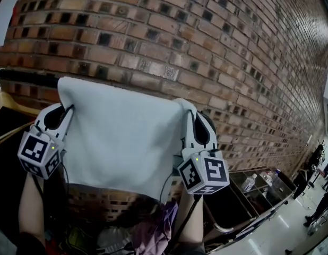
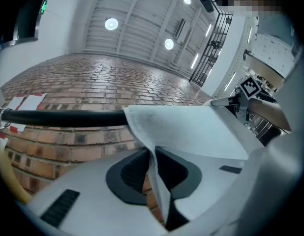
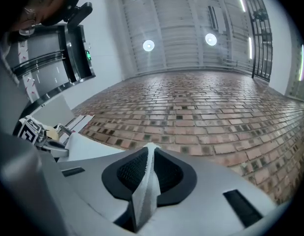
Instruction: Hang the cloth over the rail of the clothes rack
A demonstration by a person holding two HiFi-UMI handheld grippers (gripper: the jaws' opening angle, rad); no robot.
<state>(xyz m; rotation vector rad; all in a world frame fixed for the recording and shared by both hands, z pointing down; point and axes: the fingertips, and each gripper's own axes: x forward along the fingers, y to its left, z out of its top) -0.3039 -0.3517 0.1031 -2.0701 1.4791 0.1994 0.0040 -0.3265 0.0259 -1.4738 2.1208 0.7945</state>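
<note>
You're holding the cloth [image 1: 121,142] spread at frame centre, with your left claw [image 1: 67,111] and right claw [image 1: 188,113] each pinching shut on a top corner. The rail [image 1: 26,77] is running behind its upper left edge, against the brick wall [image 1: 217,52]. A hanger [image 1: 10,106] is crowding the far left; the right is staying open.

Round ceiling lamps [image 3: 148,45] are shining brightly above the brick wall [image 1: 206,47]. The wall's courses are bending with fisheye distortion, and the picture corners beyond it are darkening.
</note>
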